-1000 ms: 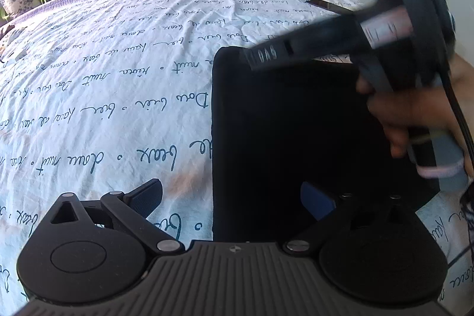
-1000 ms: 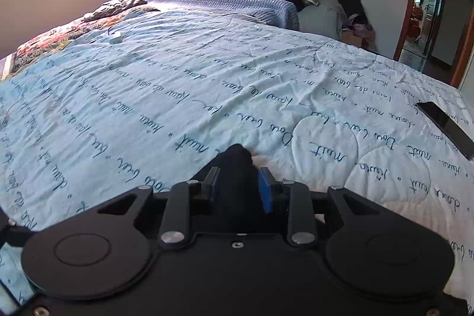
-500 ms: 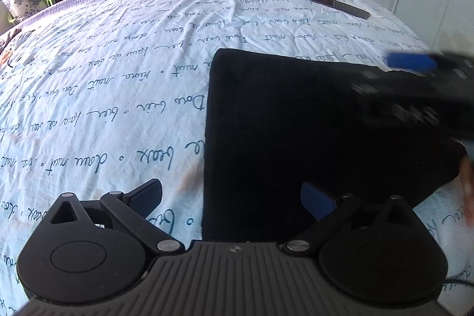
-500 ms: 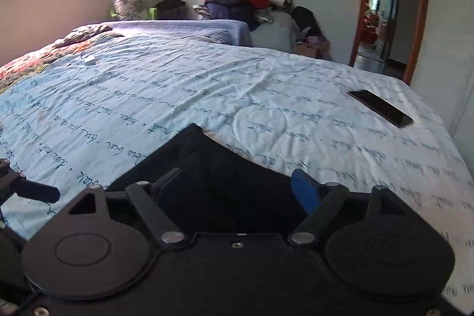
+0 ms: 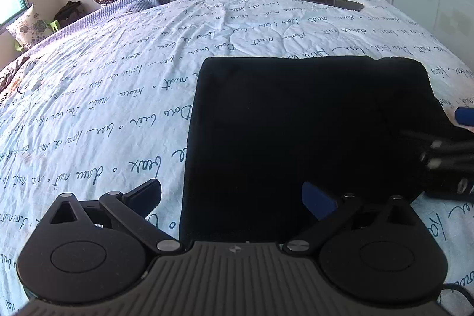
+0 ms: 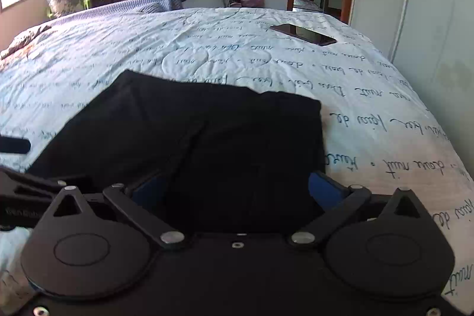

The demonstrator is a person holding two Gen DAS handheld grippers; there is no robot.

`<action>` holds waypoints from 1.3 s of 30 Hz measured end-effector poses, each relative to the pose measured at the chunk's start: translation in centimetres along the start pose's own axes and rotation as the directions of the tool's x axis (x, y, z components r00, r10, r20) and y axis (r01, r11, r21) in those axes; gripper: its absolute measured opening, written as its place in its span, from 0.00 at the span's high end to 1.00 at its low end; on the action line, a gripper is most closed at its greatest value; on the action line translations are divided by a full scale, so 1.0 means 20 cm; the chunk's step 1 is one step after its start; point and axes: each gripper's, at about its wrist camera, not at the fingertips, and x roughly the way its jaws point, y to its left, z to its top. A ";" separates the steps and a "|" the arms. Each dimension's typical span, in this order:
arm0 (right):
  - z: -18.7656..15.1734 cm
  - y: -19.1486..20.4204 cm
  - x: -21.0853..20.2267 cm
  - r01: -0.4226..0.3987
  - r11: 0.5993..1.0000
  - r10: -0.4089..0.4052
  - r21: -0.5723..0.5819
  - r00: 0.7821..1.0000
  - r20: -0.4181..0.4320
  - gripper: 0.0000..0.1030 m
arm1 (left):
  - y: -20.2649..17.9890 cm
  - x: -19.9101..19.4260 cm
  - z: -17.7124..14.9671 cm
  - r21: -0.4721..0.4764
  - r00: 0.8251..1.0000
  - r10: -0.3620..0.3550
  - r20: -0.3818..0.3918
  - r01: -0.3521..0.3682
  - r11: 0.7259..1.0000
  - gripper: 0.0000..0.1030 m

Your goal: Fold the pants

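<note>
On the script-printed quilt (image 6: 207,49), I see my right gripper (image 6: 237,191) just spread wide, gripping nothing, black folded pants (image 6: 207,132) at twelve o'clock.

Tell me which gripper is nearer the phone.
Right. The right gripper sits over the pants on the phone's side; the left gripper is at the opposite edge.
</note>
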 end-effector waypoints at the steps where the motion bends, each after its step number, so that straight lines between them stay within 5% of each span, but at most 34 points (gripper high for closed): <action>1: 0.01 -0.02 -0.03 -0.013 1.000 0.012 0.025 0.999 0.031 0.00 | 0.01 -0.01 0.01 -0.010 1.000 -0.002 0.000 0.002 1.000 0.00; 5: 0.03 -0.06 0.02 -0.116 0.986 0.115 0.117 0.993 0.016 0.00 | 0.01 0.01 0.02 -0.036 1.000 -0.011 -0.016 0.011 0.999 0.00; 8: -0.02 0.03 0.10 -0.005 1.000 0.005 -0.014 0.999 -0.052 0.00 | 0.00 0.04 0.01 -0.040 1.000 -0.005 -0.019 0.004 0.999 0.00; 11: -0.08 0.10 0.07 0.041 0.992 -0.043 -0.122 0.999 -0.017 0.00 | 0.01 0.03 -0.01 -0.056 1.000 -0.004 -0.012 0.004 0.998 0.00; 30: -0.09 0.06 0.01 0.060 0.997 -0.061 -0.051 0.998 -0.025 0.00 | 0.04 -0.03 -0.05 -0.110 0.999 -0.021 -0.026 0.018 0.994 0.00; 33: -0.11 0.07 -0.04 0.088 0.995 -0.088 -0.055 0.996 0.000 0.00 | 0.12 -0.06 -0.02 -0.122 0.998 -0.053 -0.032 0.049 0.991 0.03; 39: -0.12 0.10 -0.16 0.036 0.998 -0.032 -0.042 0.995 0.091 0.00 | 0.52 -0.18 0.03 -0.350 0.998 0.046 0.043 -0.028 0.936 0.02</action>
